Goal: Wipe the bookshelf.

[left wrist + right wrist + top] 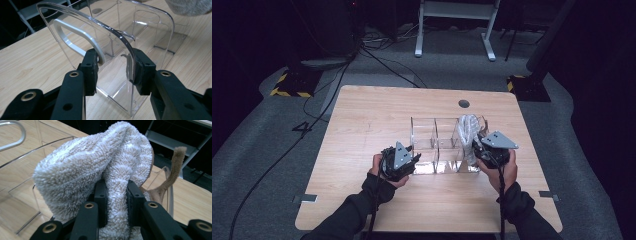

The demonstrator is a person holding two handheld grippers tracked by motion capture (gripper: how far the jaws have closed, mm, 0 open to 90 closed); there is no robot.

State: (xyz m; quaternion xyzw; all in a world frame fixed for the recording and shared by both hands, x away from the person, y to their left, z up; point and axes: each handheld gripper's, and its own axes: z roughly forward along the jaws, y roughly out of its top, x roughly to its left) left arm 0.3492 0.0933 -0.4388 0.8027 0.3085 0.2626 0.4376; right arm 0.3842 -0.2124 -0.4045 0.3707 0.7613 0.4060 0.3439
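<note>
A clear plastic organizer (437, 145) with three compartments stands on the wooden desk (362, 125), and it serves here as the landmark. The left gripper (409, 159) is at the near left end of the organizer. Its jaws are clamped on the left end wall, one pad (91, 68) outside and one inside, just beside a white handle (75, 35) that is fixed on this wall. The right gripper (476, 145) is over the right compartment of the organizer. Its jaws are closed on a fold of a fluffy beige towel (100, 160), which hangs partly inside this compartment and partly above its rim. A brown loop (172, 170) of the cloth sticks out on one side.

The step in hand seems to be moving the towel at the right compartment while the organizer is kept still; from one moment I cannot tell if it goes in or comes out. To do it well, the left gripper should keep a firm hold, because the light plastic may tip or slide when the cloth drags on the walls. The right gripper should travel straight up or down over the middle of the compartment. The loose loop may catch on the rim, so it needs watching. The grip on the fold should stay deep, as thick pile slips easily.
</note>
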